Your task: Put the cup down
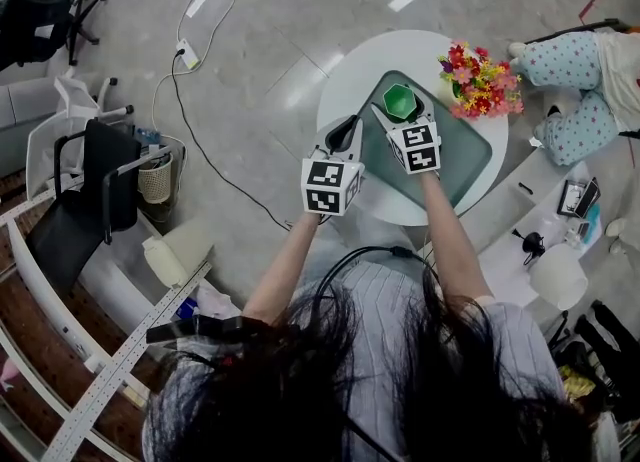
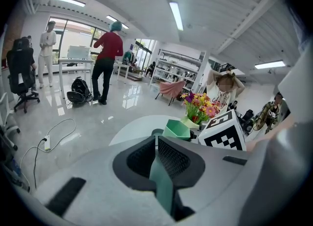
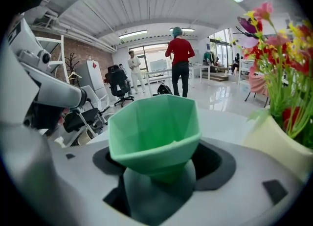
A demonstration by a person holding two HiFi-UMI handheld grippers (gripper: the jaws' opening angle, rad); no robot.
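Note:
A faceted green cup (image 1: 400, 101) (image 3: 154, 127) stands upright on the dark green mat (image 1: 470, 155) of a round white table (image 1: 345, 70). My right gripper (image 1: 398, 112) (image 3: 159, 164) is around the cup's lower part, jaws wide, with dark gaps showing between pads and cup on both sides. My left gripper (image 1: 350, 126) (image 2: 156, 138) hovers at the mat's left edge just beside it, jaws closed tip to tip with nothing in them. In the left gripper view the cup (image 2: 177, 129) shows just beyond its tips, beside the right gripper's marker cube (image 2: 224, 132).
A vase of bright flowers (image 1: 480, 80) (image 3: 279, 73) stands on the table right of the cup, close to the right gripper. A seated person's legs (image 1: 565, 60) lie beyond it. Black chairs (image 1: 95, 190) and a cable with a power strip (image 1: 188, 50) are on the floor at left.

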